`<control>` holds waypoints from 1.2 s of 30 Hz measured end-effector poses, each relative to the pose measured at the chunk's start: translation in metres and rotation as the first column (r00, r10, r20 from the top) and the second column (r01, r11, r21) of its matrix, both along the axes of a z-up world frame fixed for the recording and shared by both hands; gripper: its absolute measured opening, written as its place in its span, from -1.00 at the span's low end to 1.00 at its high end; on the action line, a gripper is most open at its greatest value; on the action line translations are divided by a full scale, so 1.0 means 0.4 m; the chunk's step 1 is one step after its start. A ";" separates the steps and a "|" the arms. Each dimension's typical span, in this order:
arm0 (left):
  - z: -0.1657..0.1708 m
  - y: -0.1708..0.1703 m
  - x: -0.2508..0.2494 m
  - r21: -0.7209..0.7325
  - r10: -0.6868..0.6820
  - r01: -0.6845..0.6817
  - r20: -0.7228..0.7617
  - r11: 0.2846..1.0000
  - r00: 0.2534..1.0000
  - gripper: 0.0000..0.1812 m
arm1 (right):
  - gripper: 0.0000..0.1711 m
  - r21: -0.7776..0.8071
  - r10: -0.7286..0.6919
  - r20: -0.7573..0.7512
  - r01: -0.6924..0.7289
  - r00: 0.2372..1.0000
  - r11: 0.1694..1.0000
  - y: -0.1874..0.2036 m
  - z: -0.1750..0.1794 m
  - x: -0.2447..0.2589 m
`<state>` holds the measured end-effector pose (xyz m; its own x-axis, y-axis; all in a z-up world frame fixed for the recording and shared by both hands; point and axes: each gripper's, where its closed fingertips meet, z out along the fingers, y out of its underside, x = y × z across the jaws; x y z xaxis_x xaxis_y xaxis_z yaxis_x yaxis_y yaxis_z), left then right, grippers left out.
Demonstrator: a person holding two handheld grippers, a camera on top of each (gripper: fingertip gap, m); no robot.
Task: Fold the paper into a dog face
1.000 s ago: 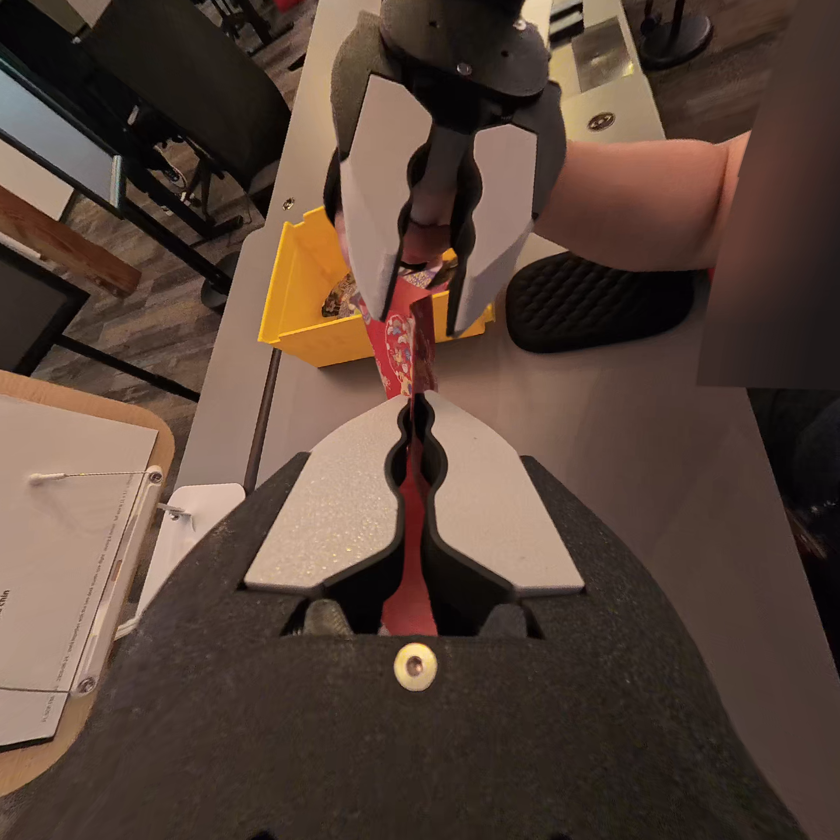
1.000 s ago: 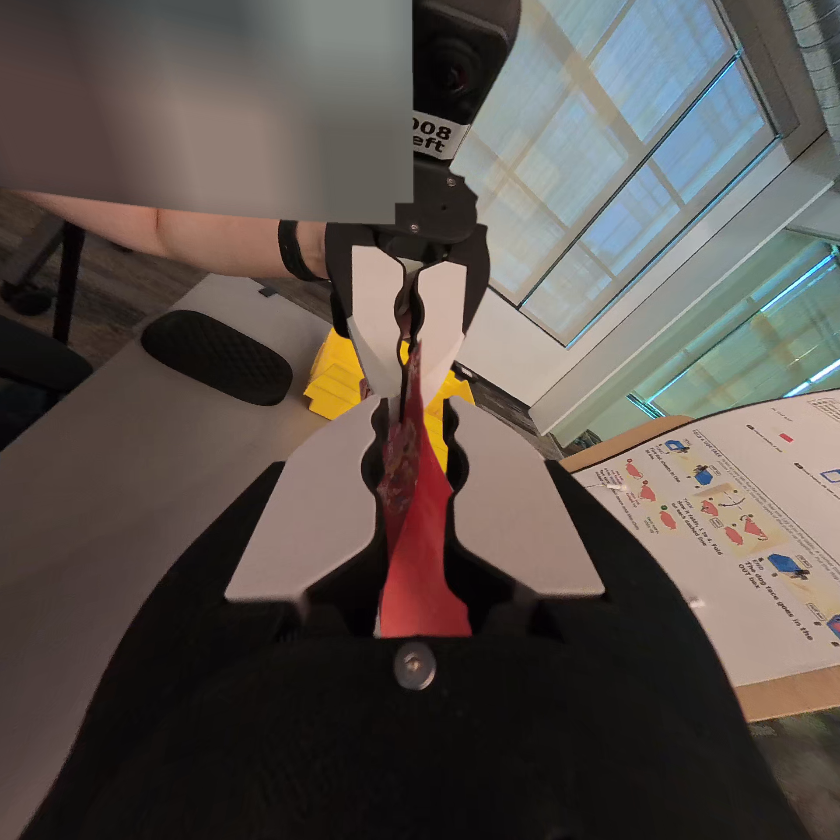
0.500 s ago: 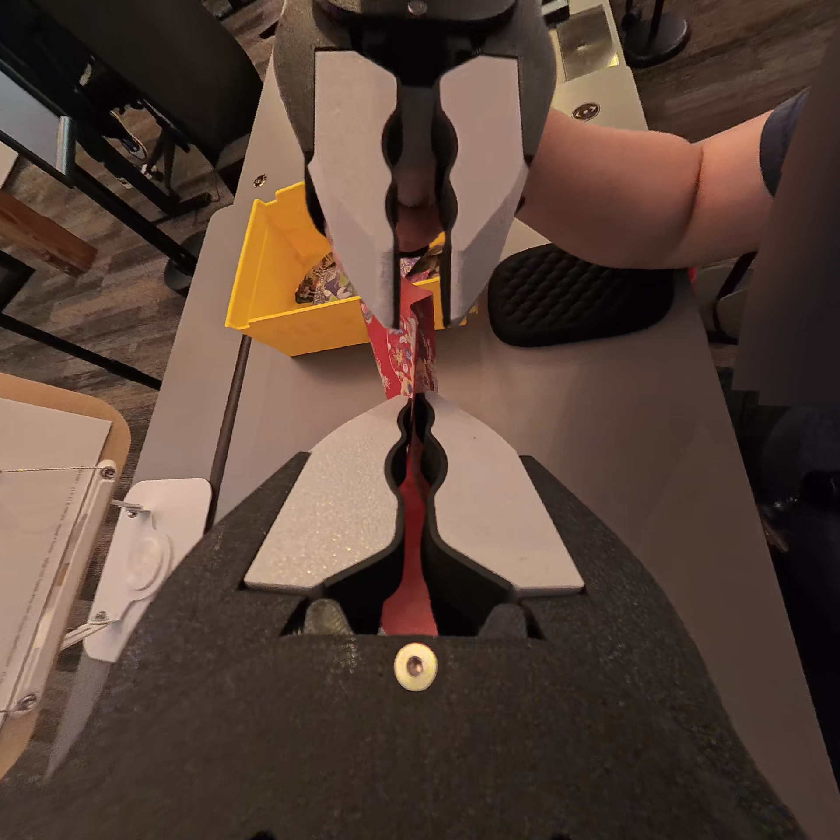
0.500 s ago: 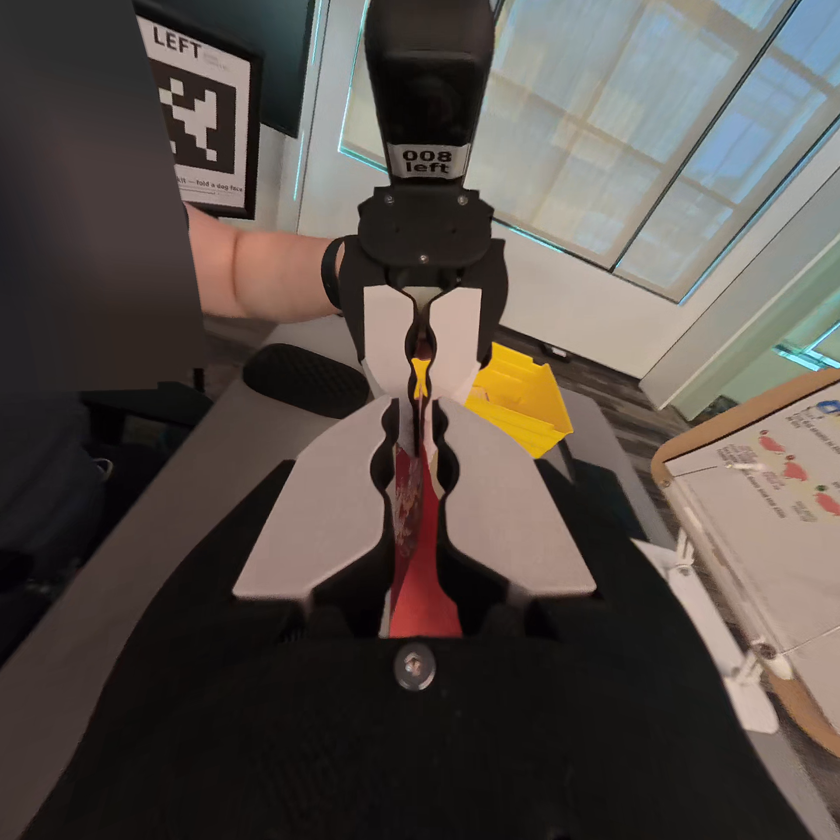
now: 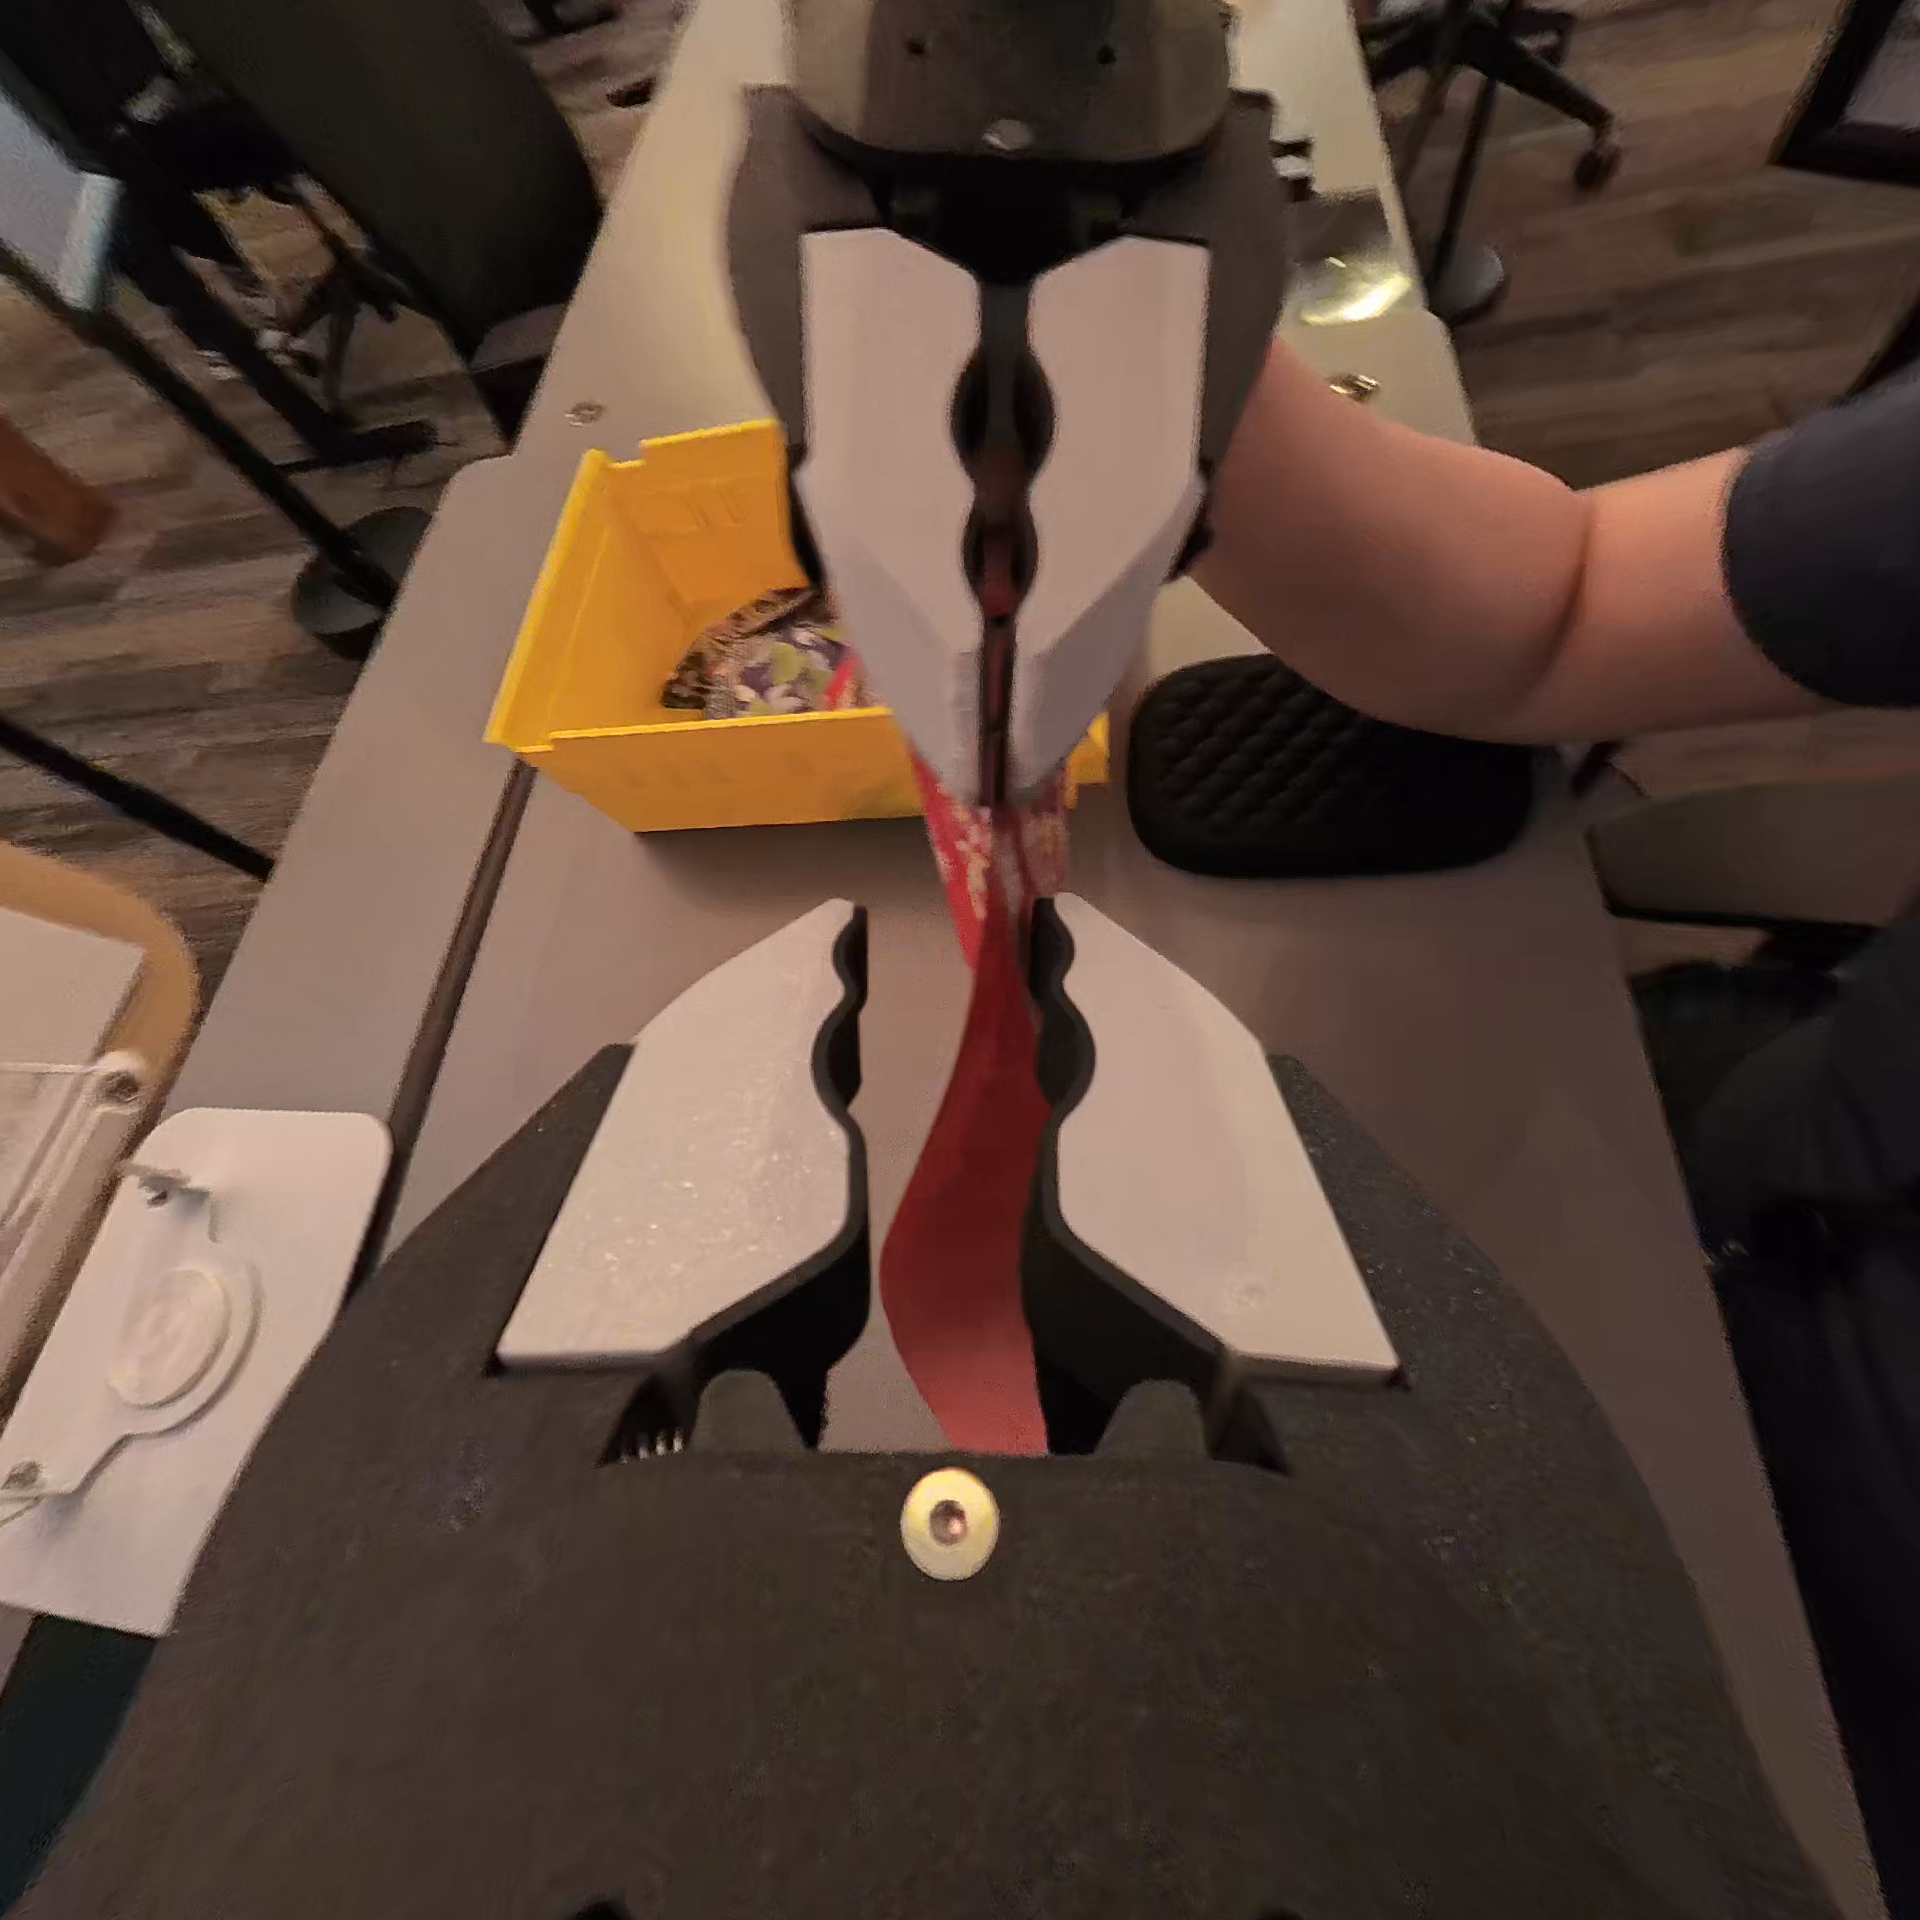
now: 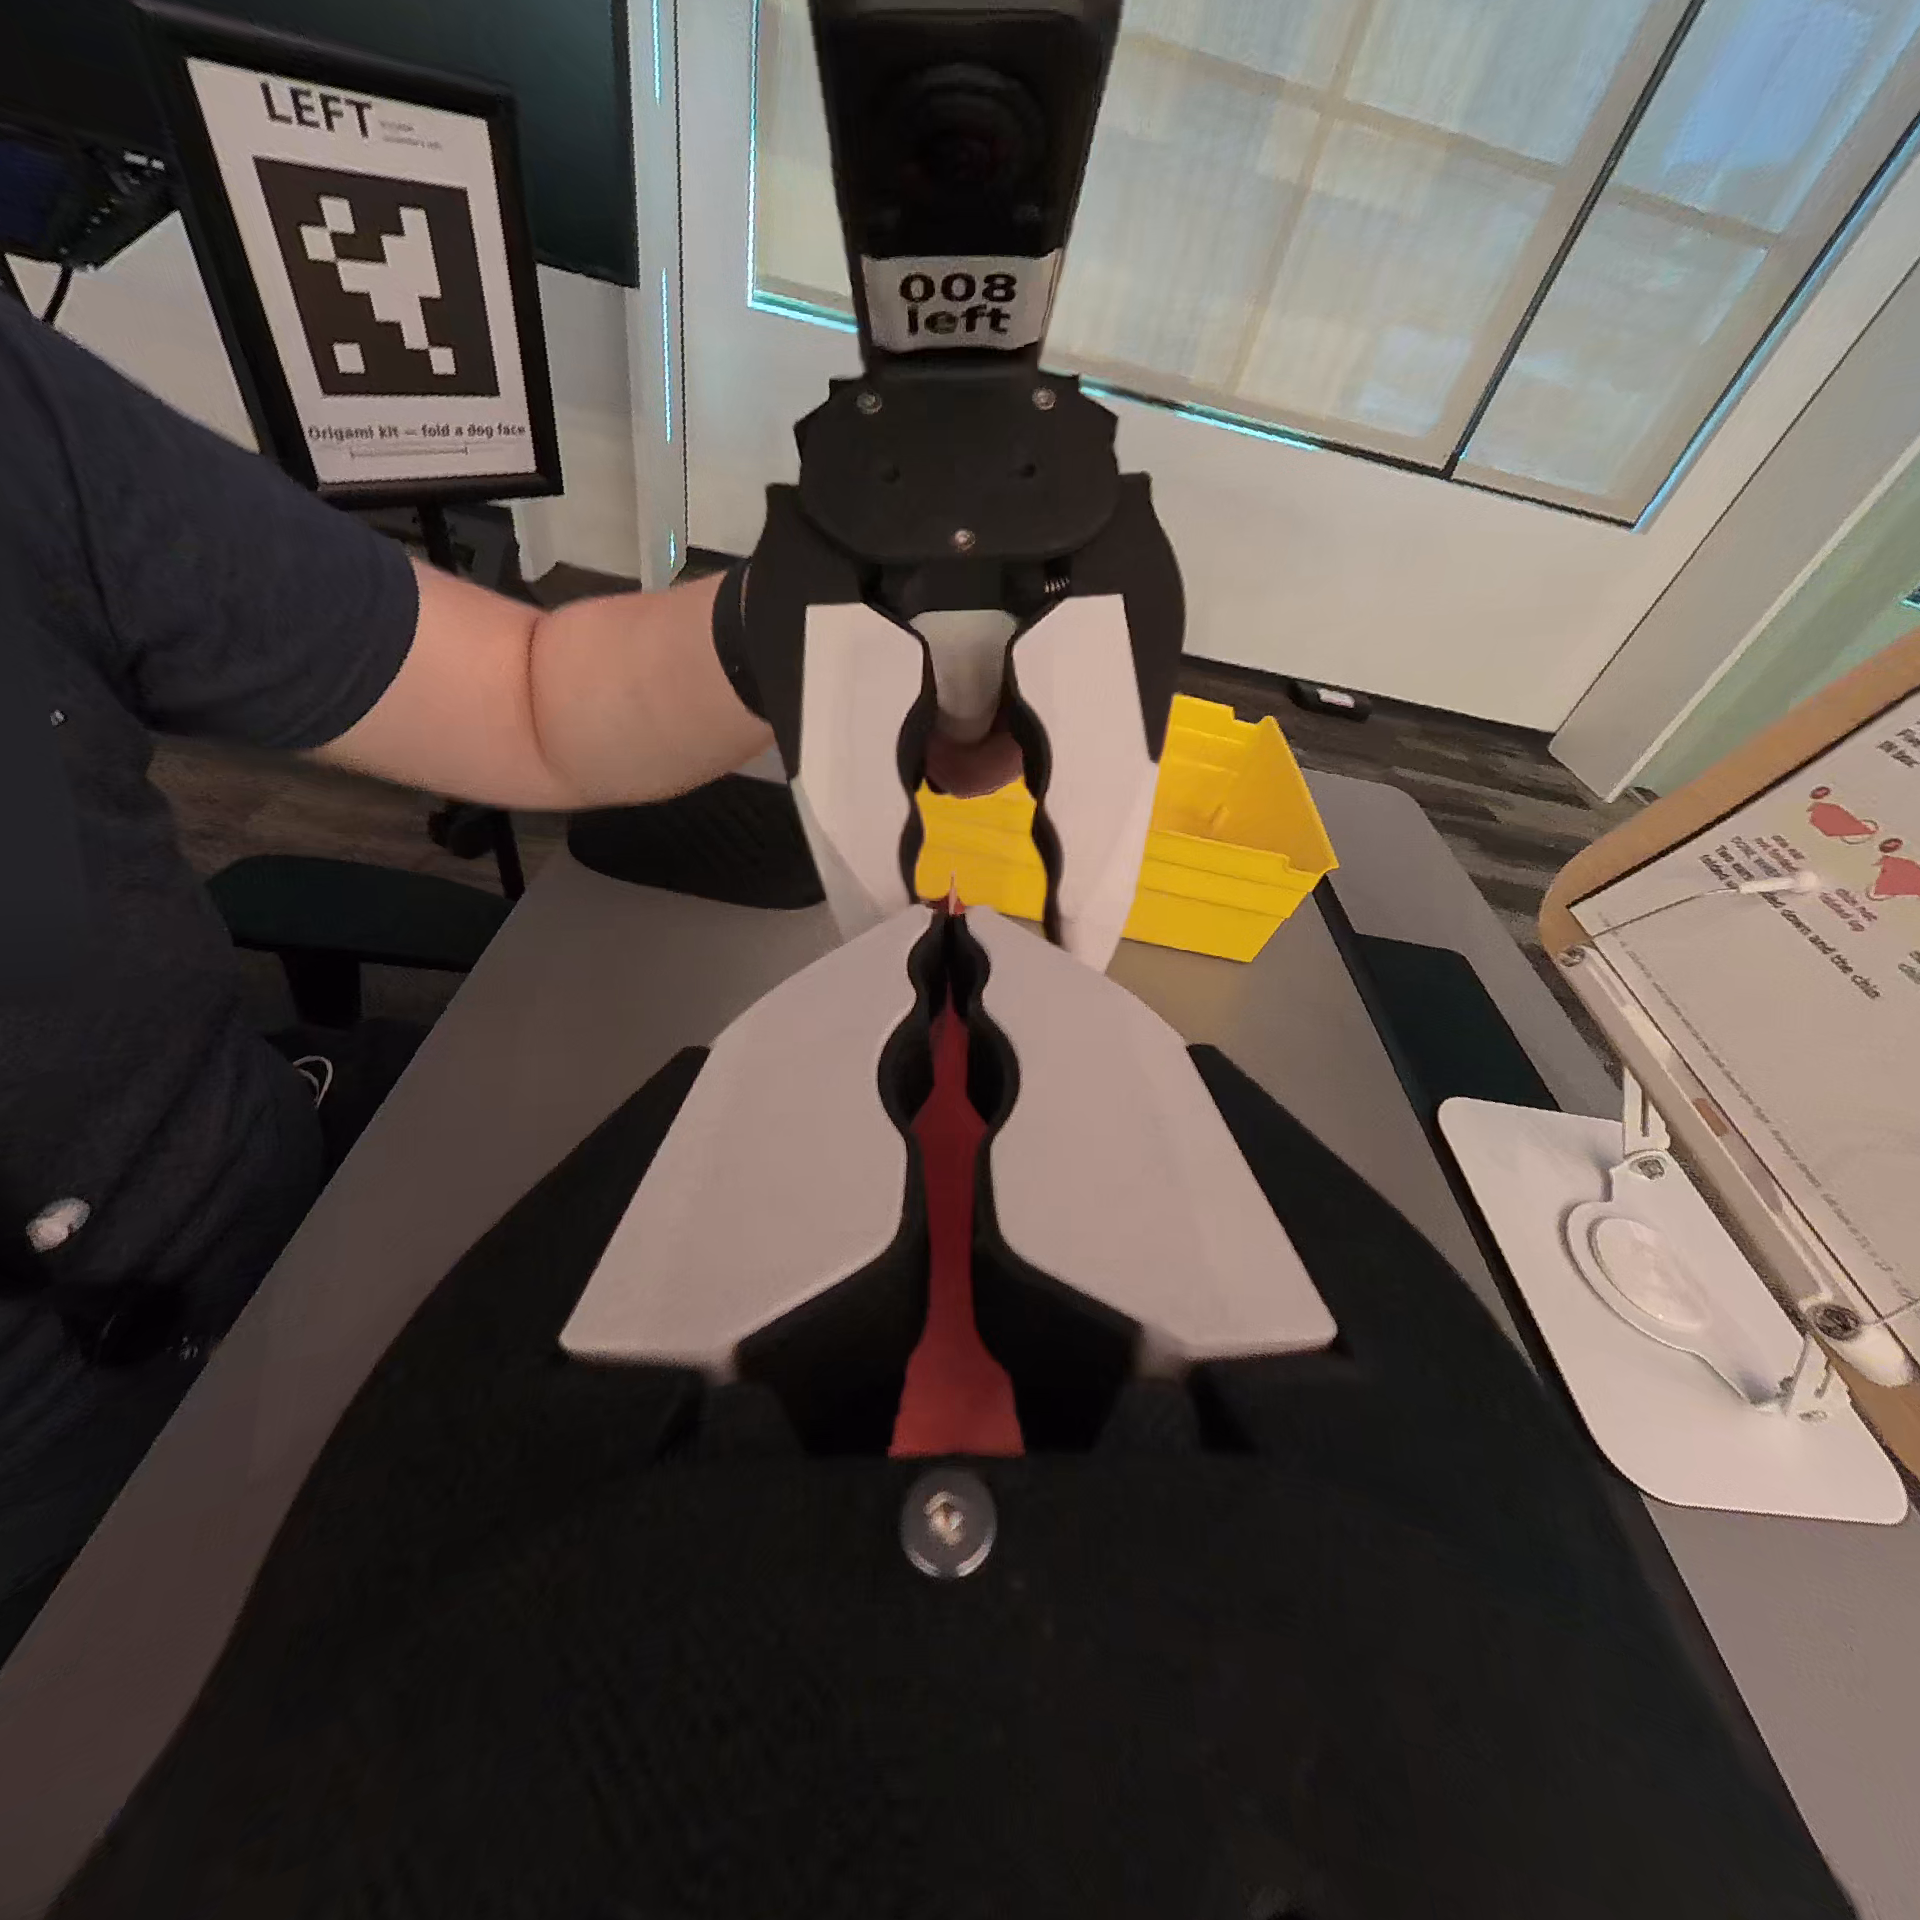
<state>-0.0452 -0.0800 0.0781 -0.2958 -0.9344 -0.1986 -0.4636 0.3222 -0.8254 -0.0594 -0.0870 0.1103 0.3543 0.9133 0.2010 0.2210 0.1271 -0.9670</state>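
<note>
Over the grey table (image 5: pixel 665 935), red paper (image 5: pixel 971 1195) stretches lengthwise between the facing grippers; right gripper (image 6: pixel 951 914) pinches one end; left gripper (image 5: pixel 945 920) gapes, paper against one finger.

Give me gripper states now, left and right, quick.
Left gripper: open, the red paper lies loose between its spread fingers.
Right gripper: shut on the red paper, pinched at the tips.
</note>
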 end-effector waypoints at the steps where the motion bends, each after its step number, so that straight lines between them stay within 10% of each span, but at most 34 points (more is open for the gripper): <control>1: 0.004 0.011 0.006 -0.006 0.025 -0.025 0.022 1.000 0.999 -0.67 | -0.99 0.002 -0.010 -0.017 0.010 1.000 1.000 0.006 0.005 0.006; 11: -0.005 0.042 0.040 -0.106 0.100 -0.085 0.137 0.991 0.986 -1.00 | -0.99 -0.038 -0.044 -0.072 0.042 0.996 0.998 0.041 -0.001 0.047; 21: -0.027 0.038 0.042 -0.316 -0.008 0.033 0.080 0.948 0.997 -1.00 | -0.81 -0.160 -0.061 -0.134 0.039 0.989 0.986 0.074 -0.021 0.076; 36: -0.012 0.045 0.036 -0.239 0.018 0.008 0.106 0.971 0.994 -0.90 | -0.99 -0.172 -0.050 -0.108 0.031 0.993 0.985 0.065 -0.027 0.069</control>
<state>-0.0309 -0.0622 0.0732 -0.2802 -0.9599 0.0004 -0.3696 0.1075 -0.9230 -0.0319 -0.0610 0.0994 0.4034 0.9150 0.0015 0.1127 -0.0480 -0.9925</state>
